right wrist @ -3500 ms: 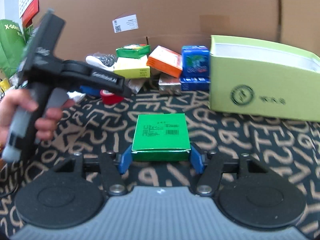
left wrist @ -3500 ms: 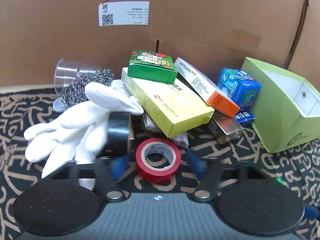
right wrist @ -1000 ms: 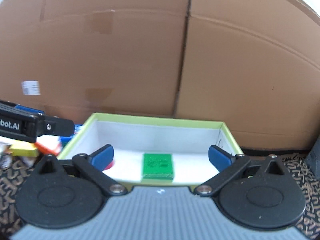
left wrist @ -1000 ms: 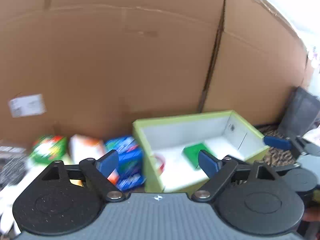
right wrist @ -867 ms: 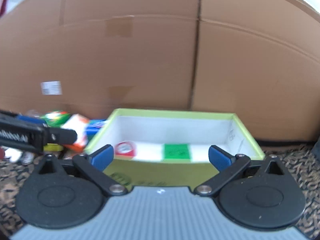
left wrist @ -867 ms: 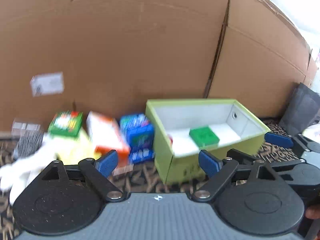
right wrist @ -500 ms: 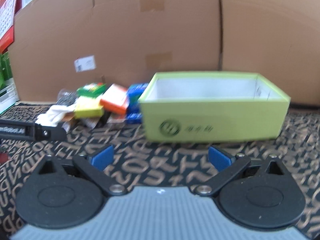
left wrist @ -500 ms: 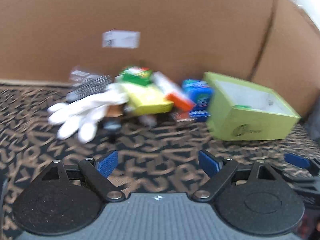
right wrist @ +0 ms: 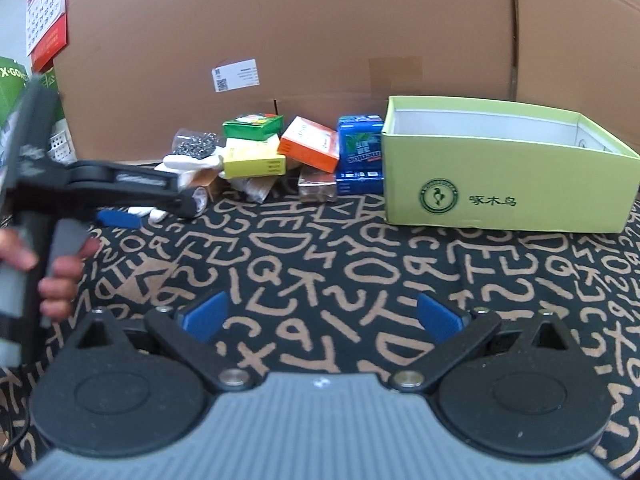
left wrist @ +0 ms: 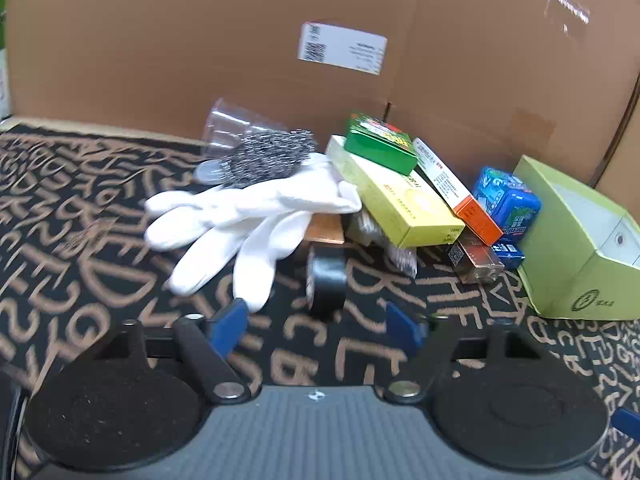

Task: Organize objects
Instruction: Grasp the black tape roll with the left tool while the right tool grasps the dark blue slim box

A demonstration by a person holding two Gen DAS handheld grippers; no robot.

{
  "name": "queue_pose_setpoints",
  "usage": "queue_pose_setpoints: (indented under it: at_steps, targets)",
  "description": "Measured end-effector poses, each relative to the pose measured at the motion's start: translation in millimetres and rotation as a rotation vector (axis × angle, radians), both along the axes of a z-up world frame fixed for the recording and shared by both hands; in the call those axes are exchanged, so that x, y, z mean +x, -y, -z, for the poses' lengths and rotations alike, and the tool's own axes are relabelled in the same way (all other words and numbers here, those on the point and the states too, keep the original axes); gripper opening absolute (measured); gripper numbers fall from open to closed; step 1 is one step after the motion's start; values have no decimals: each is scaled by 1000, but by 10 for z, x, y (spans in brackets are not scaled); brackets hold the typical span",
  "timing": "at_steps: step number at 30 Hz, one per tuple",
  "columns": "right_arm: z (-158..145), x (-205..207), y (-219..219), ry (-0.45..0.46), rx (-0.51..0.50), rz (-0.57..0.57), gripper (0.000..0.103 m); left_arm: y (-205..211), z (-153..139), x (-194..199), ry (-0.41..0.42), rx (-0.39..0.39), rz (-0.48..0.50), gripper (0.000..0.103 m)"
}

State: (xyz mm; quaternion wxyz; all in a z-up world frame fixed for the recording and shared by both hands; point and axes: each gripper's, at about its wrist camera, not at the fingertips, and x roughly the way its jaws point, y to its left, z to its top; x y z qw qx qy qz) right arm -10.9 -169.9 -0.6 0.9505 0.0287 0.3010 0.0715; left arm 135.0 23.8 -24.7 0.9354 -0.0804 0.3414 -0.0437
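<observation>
My left gripper (left wrist: 316, 328) hangs low over the patterned mat, its jaws closing with nothing between them. A black tape roll (left wrist: 326, 280) stands on edge just ahead of the gap. Behind it lie white gloves (left wrist: 248, 216), a steel scourer (left wrist: 268, 156), a clear cup (left wrist: 228, 124), a green box (left wrist: 380, 144), a yellow box (left wrist: 400, 200), an orange-ended box (left wrist: 456, 188) and a blue pack (left wrist: 506, 204). The light green bin (right wrist: 508, 184) stands at the right. My right gripper (right wrist: 320, 316) is open and empty over bare mat. A hand (right wrist: 60, 272) holds the left gripper (right wrist: 152, 212) near the pile.
A cardboard wall (left wrist: 240, 40) backs the pile and the bin (left wrist: 580, 248). A small brown box (left wrist: 476, 258) lies between the yellow box and the bin. A red calendar (right wrist: 46, 12) hangs at far left. Bare mat (right wrist: 320, 256) stretches in front of the bin.
Both views have swung away from the bin's inside and dropped toward the mat. The left gripper now faces the pile, closer in, and its jaws have narrowed.
</observation>
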Motion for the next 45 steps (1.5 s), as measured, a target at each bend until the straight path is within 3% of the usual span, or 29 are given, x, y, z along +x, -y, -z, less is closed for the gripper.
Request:
queue_pose_setpoints:
  at_steps: [2, 4, 5, 6, 8, 13, 19, 26, 28, 29, 30, 31, 38, 45]
  targets:
    - [3, 34, -24, -8, 8, -3, 103, 53, 23, 94, 4, 33, 7, 71]
    - [10, 79, -54, -13, 18, -11, 100, 100, 57, 158, 22, 81, 28, 54]
    - [12, 107, -69, -14, 21, -16, 98, 119, 77, 189, 26, 107, 48, 36]
    - [16, 140, -88, -15, 21, -21, 94, 129, 91, 204, 33, 129, 67, 27]
    - [29, 229, -134, -16, 15, -28, 91, 113, 92, 180, 42, 139, 98, 18]
    - [72, 585, -269, -8, -9, -37, 69, -18, 31, -120, 19, -17, 216, 18]
    - [125, 1173, -486, 24, -101, -28, 57, -8, 28, -572, 44, -41, 282, 18]
    - [203, 1667, -630, 14, -188, 64, 58, -132, 58, -679, 39, -46, 268, 18]
    - [260, 1757, -600, -23, -181, 88, 55, -147, 67, -671, 35, -51, 264, 18]
    - [286, 1771, -571, -34, -163, 87, 48, -146, 76, -667, 32, -56, 266, 18]
    - [283, 1752, -537, -31, -137, 82, 40, -148, 84, -669, 30, -60, 271, 18]
    - [269, 1718, -523, -31, -130, 84, 38, -142, 93, -673, 29, -62, 275, 18]
    - [136, 957, -323, -21, -68, 39, 38, -129, 114, -724, 26, -55, 267, 18]
    - [80, -44, 19, -96, -33, 5, 38, -19, 98, -856, 17, -37, 314, 18]
